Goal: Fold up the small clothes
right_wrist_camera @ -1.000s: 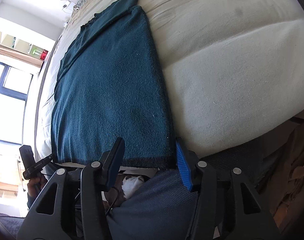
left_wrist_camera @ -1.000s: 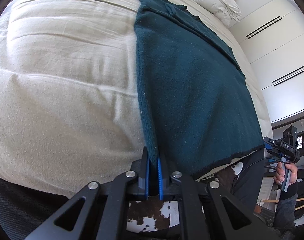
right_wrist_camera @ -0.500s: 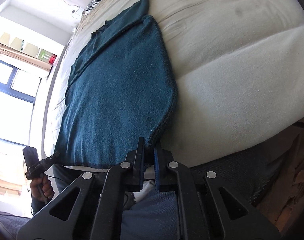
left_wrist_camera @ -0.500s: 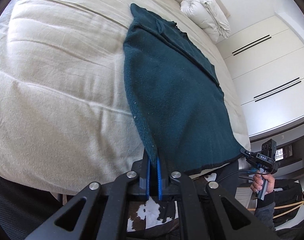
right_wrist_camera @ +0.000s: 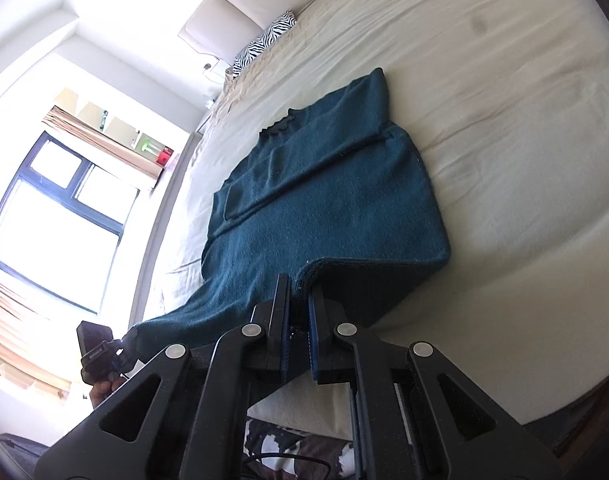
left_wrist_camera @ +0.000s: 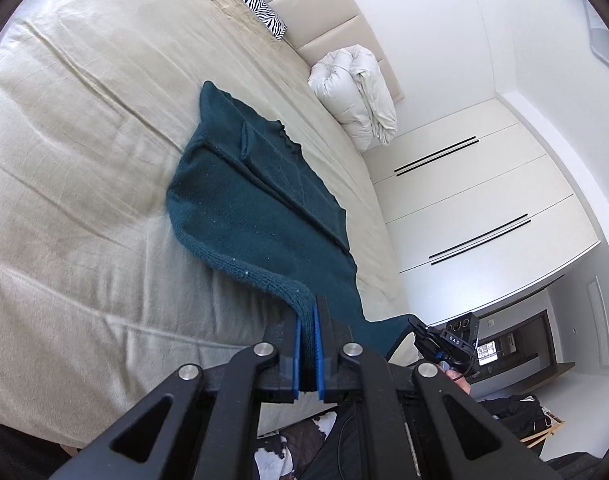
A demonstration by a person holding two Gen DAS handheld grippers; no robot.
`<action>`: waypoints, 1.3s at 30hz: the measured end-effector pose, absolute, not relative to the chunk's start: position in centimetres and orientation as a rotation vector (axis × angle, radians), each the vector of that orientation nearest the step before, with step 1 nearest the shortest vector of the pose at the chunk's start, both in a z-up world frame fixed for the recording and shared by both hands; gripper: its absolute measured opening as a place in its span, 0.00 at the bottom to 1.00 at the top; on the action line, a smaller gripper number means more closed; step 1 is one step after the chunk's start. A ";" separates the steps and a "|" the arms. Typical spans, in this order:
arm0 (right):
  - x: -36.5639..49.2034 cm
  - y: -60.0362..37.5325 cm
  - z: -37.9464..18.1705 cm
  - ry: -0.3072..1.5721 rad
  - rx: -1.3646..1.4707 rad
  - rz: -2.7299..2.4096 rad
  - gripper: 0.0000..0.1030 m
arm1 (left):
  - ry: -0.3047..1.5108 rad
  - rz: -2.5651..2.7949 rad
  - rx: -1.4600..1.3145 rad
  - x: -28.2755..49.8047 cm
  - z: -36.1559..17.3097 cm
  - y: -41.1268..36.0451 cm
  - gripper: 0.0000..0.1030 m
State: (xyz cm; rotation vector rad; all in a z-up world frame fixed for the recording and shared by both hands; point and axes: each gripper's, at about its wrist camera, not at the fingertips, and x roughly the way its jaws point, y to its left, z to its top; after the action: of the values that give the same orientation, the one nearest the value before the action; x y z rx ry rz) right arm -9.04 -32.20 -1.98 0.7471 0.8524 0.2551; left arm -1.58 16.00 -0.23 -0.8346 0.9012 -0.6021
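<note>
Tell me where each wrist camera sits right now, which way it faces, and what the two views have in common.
Left wrist: rides the left gripper, looking up the bed toward the headboard; the right gripper shows at lower right.
Right wrist: rides the right gripper, facing the headboard and window; the left gripper shows at lower left.
Shared: the teal sweater, its hem pinched at both corners, and the zebra pillow.
</note>
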 end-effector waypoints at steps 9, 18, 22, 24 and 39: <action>-1.1 -34.7 0.1 0.760 0.766 0.207 0.06 | 0.811 -0.597 -0.905 4.8 1.2 17.0 0.06; 8.5 -36.7 0.7 0.720 0.717 0.132 0.06 | 0.781 -0.556 -0.968 13.8 1.3 18.0 0.06; 12.9 -37.4 -0.5 0.722 0.722 0.096 0.06 | 0.798 -0.534 -1.022 18.0 0.1 18.3 0.06; 15.0 -37.7 -1.4 0.730 0.723 0.079 0.06 | 0.810 -0.520 -1.014 19.9 -0.3 18.0 0.06; 26.3 -39.3 -9.1 0.837 0.744 -0.034 0.07 | 0.948 -0.351 -0.972 31.9 -7.5 16.3 0.11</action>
State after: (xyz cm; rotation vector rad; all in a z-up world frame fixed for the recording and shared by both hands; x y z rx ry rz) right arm 26.30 -39.25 -9.07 0.7441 0.8370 -0.0338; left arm 31.87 16.29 -7.49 -0.9718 0.9481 -0.3514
